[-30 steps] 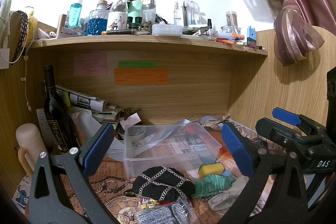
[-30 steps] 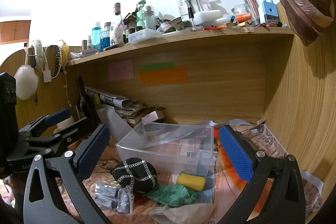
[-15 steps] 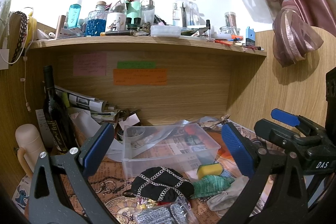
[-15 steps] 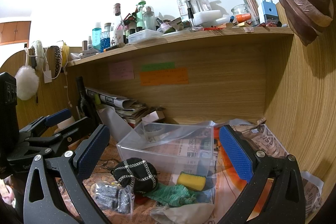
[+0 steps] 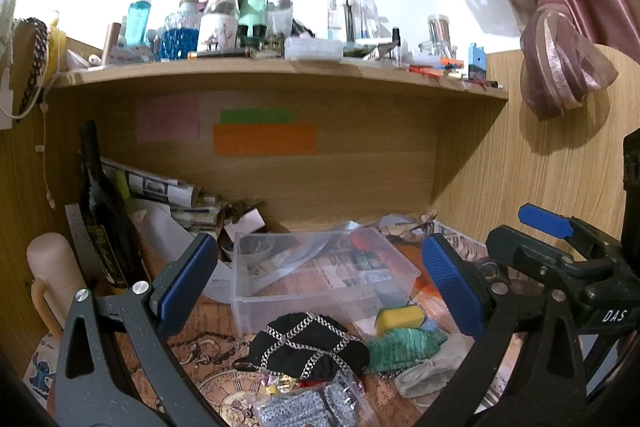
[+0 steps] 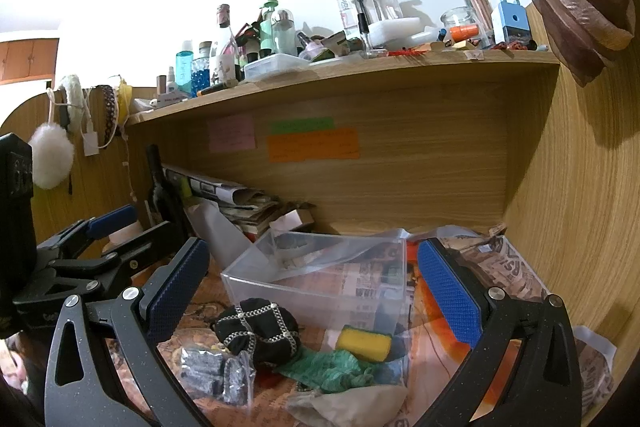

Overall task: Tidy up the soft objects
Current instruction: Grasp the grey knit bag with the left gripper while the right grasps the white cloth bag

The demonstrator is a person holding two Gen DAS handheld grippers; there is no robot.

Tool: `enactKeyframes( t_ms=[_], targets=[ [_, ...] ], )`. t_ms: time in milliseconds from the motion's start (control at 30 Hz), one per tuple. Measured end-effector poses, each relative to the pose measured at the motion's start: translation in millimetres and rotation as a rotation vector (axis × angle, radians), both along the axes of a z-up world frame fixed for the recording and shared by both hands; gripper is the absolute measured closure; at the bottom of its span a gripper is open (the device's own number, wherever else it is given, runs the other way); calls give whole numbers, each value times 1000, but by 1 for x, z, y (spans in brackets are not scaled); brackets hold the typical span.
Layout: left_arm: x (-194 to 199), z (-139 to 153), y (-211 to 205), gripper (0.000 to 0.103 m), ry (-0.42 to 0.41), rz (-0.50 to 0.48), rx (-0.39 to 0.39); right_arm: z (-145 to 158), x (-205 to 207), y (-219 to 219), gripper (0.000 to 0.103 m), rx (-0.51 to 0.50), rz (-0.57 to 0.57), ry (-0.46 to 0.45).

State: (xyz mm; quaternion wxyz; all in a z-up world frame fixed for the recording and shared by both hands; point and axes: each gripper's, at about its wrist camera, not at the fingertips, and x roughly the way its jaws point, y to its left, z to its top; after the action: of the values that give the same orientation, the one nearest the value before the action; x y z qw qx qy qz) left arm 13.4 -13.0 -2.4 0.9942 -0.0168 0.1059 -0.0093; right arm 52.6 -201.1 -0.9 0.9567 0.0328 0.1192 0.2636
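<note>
A clear plastic bin (image 5: 320,279) (image 6: 320,279) stands on the desk under a shelf. In front of it lie a black pouch with silver chain (image 5: 308,345) (image 6: 256,329), a yellow sponge (image 5: 398,319) (image 6: 364,343), a green knit cloth (image 5: 400,345) (image 6: 328,371), a beige cloth (image 5: 432,367) (image 6: 348,405) and a bag of silver scrubbers (image 5: 312,407) (image 6: 216,375). My left gripper (image 5: 320,283) is open and empty, held above the pile. My right gripper (image 6: 312,287) is open and empty, just right of the left one (image 6: 100,251).
A dark wine bottle (image 5: 100,211), a beige flask (image 5: 52,275) and stacked papers (image 5: 160,195) crowd the back left. The shelf (image 5: 280,75) above holds several bottles and jars. A wooden wall (image 6: 580,227) closes the right side. A pink curtain (image 5: 560,67) hangs at right.
The left wrist view has shifted slightly and is blurred at the top, so the left gripper moves a little. The objects and the right gripper stay put.
</note>
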Motion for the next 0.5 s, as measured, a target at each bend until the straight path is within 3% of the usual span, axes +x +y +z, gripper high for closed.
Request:
enactKeyframes(
  t_ms=[200,500],
  targets=[
    [10,-22,12,0,100,-29,-51,-16,9,-4,0,-13,-17,68],
    [22,-78,25,0,299,-30,-80,-62,24,-17,0,-57,-33,248]
  ],
)
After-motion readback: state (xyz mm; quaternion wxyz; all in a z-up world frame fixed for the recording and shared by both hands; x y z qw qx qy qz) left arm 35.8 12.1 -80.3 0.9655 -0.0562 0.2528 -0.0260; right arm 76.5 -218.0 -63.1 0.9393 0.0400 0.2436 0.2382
